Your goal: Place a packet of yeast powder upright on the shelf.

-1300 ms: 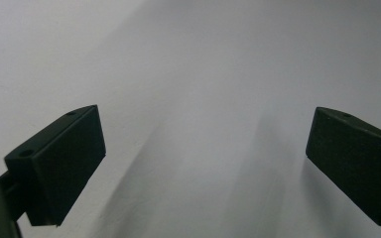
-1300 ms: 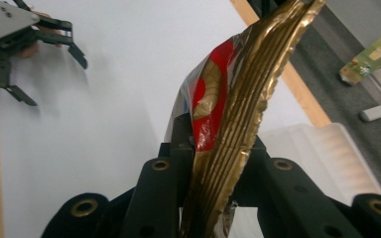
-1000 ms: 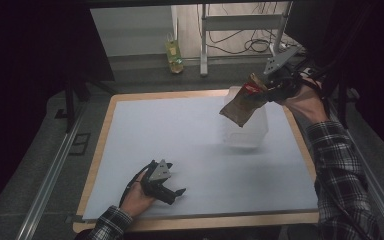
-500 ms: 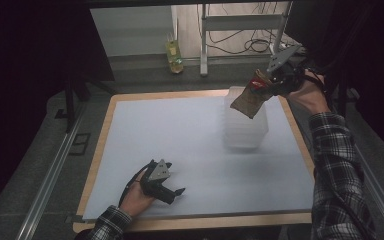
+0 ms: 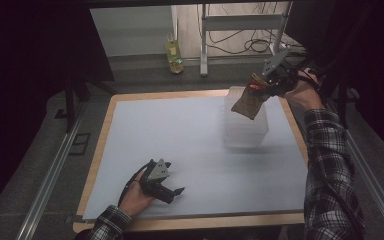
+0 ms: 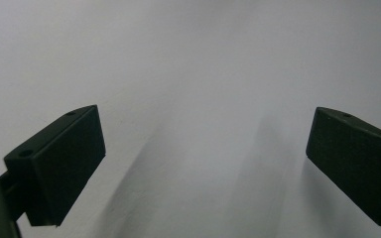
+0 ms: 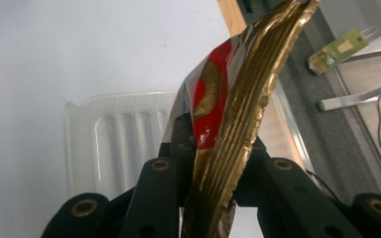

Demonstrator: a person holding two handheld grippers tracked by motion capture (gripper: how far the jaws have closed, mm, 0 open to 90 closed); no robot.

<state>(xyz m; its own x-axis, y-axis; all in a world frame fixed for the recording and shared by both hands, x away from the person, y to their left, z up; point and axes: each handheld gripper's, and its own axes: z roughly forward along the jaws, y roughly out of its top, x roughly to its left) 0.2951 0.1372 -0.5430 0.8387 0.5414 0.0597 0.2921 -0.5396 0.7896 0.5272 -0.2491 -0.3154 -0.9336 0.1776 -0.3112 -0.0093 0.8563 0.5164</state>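
Since approx a sec ago my right gripper point(image 5: 258, 88) has carried the gold packet point(image 5: 249, 103) a bit further back and to the right over the table point(image 5: 130, 130); it now hangs above the far end of the clear plastic tray point(image 5: 245, 131), no longer over its middle. Left gripper point(image 5: 166, 186) hasn't shifted, same spot near the front edge w/ the hand resting on the white surface.

Right jaws are clamped tight on the packet's crimped top edge; in the right gripper view the gold foil w/ a red patch point(image 7: 228, 124) rises straight out from between them, and the ribbed tray point(image 7: 124, 144) lies below on the white top. The packet is clear of the tray, held in the air.

Left jaws stand wide apart in the left gripper view, nothing between them, just bare white table point(image 6: 193, 74).
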